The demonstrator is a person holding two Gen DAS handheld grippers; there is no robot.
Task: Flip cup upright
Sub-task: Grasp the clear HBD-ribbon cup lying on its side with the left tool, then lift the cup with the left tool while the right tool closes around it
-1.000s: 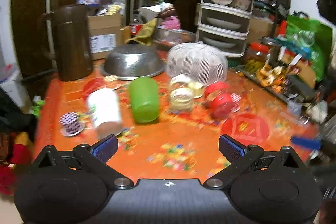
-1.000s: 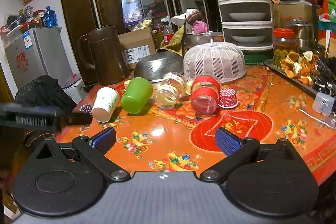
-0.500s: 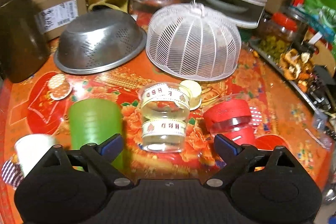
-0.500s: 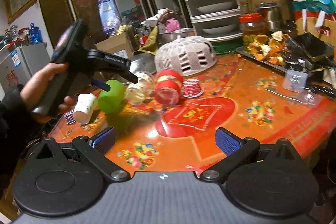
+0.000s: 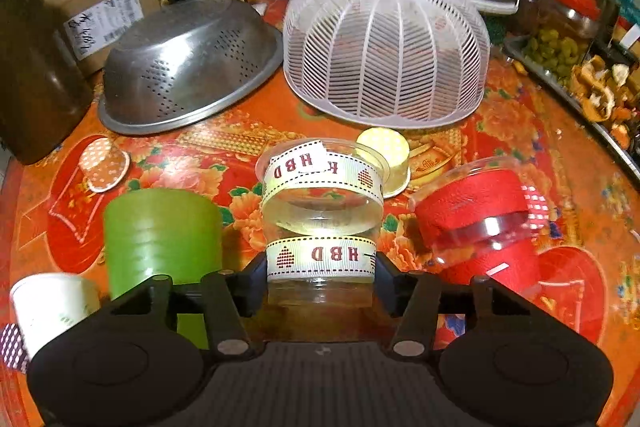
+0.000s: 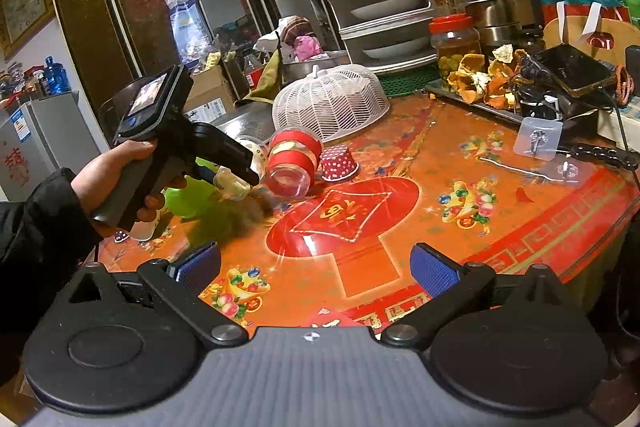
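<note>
A clear plastic cup with white "HBD" ribbon bands lies on its side on the orange table, base toward me. My left gripper has closed around its base end, a finger pressing each side. In the right wrist view the left gripper is held by a hand over that cup, which is mostly hidden. My right gripper is open and empty, above the table's front edge. A green cup, a red-banded clear cup and a white paper cup also lie on their sides.
A white mesh food cover and an overturned steel colander stand behind the cups. Small cupcake liners lie around. A brown jug is at far left. A tray of peels and clutter line the right edge.
My left gripper has moved forward and down onto the HBD cup and closed on its base. My right gripper has drawn back and swung right, staying open.
</note>
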